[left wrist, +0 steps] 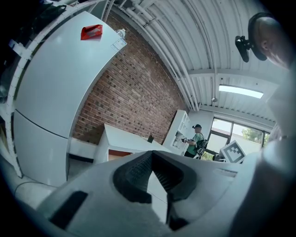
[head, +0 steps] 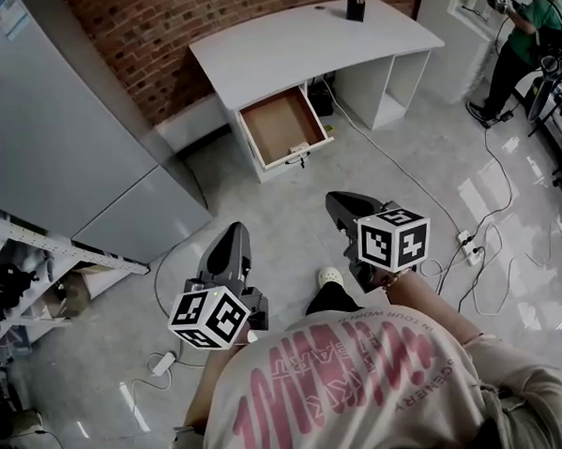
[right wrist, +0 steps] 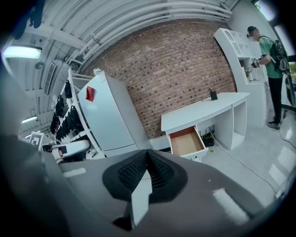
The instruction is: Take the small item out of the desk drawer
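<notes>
In the head view we stand well apart from the counter (head: 309,44). Its drawer (head: 282,127) is open, but we see no small item inside. Left gripper view: the left gripper (left wrist: 151,153) has its jaws together, empty. Right gripper view: the right gripper (right wrist: 147,152) is also closed and empty, aimed at the drawer, we think for the approach.

White desk (head: 290,45), brown-lined drawer (head: 280,125), red brick wall (head: 214,25), pale grey floor (head: 290,218), pink-printed beige shirt (head: 365,393)

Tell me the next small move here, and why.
Probably step closer to the desk: its drawer already stands open, but the left tool and the right tool are shut, empty and well short of it, and no item shows inside from here.
</notes>
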Available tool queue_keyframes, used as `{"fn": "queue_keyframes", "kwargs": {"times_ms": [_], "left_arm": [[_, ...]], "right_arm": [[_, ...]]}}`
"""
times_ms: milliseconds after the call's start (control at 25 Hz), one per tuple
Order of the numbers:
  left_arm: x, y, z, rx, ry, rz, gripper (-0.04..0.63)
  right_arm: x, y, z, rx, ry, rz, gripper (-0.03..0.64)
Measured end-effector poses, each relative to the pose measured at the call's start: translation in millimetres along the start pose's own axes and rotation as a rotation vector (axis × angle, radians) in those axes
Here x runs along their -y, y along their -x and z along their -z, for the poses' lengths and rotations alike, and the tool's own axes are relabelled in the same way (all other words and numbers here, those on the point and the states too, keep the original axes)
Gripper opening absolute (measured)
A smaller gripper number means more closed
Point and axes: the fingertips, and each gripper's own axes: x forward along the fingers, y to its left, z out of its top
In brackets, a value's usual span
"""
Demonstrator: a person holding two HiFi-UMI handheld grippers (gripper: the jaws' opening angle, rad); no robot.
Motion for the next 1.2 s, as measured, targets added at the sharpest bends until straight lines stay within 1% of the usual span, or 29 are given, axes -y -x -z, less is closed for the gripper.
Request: {"fn": "queue_keyframes", "kwargs": {"times_ms": [200,400,520,760,1080,1200], "left_arm": [[-6,-40,-17,0.041,0.006,-0.009,0.006],[-10,-78,-27,0.039,0.007,-0.041,0.006],[-12,-97,-29,0.043,0.02,-0.062,0.006],[-17,-129,-16,0.021,0.031,-0.107,0.006],[-15,-168,-13,0.052,0.022,-0.17,0.006],[-16,-180,-7,0.031,0.031,-0.183,0.006]], "right_arm": [[25,-28,-32,0.001,0.011,-0.027,0.012],[54,-48,-65,0.008,-0.004,-0.044,0.012],[73,-59,-76,-0.004,-0.002,-0.051,0.012],[111,-81,-79,-0.048,-0.027,-0.074,0.012],[160,-104,-73,-0.13,0.017,-0.09,0.012],[178,-110,-70,-0.148,0.006,-0.083,0.012]]}}
